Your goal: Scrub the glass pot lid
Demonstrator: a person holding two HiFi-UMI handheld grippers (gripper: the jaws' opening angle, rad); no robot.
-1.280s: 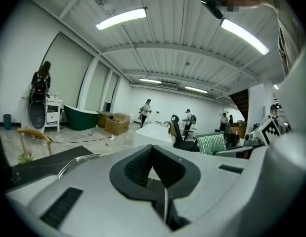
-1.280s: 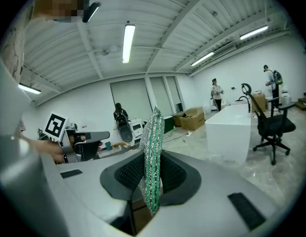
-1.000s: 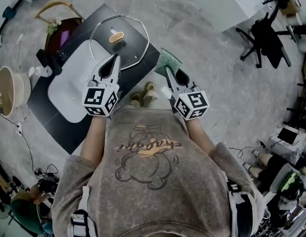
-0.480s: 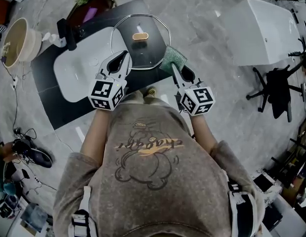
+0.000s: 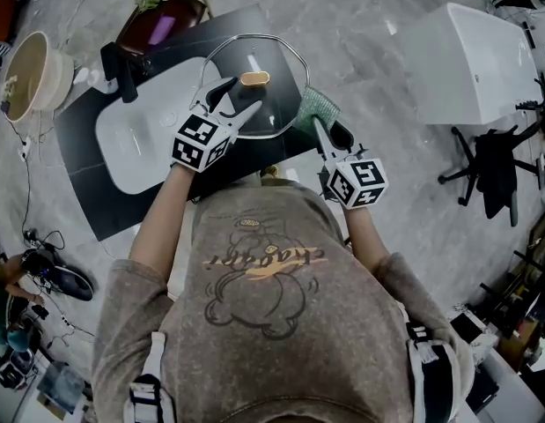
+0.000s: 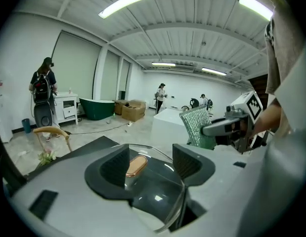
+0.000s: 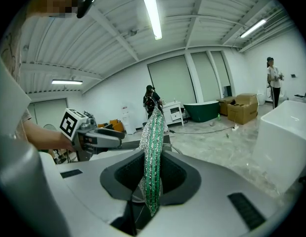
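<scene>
The glass pot lid (image 5: 274,55) lies flat on the dark counter (image 5: 105,203), its tan knob (image 5: 254,78) pointing up. My left gripper (image 5: 239,97) hangs over the lid's near side. Its jaws are opening, and in the left gripper view the knob (image 6: 136,165) shows ahead between them, untouched by the pads. My right gripper (image 5: 323,129) is off the lid's right edge, shut on a green scrub sponge (image 5: 316,107). In the right gripper view the sponge (image 7: 152,147) stands upright between the jaws.
A white sink basin (image 5: 131,139) is set in the counter left of the lid, with a black faucet (image 5: 122,67) behind it. A dark red bowl (image 5: 158,25) and a beige bowl (image 5: 33,73) sit at far left. A white tub (image 5: 470,55) stands at right.
My left gripper has moved forward and right over the lid and its jaws have spread apart. The right gripper with the sponge has hardly shifted.
</scene>
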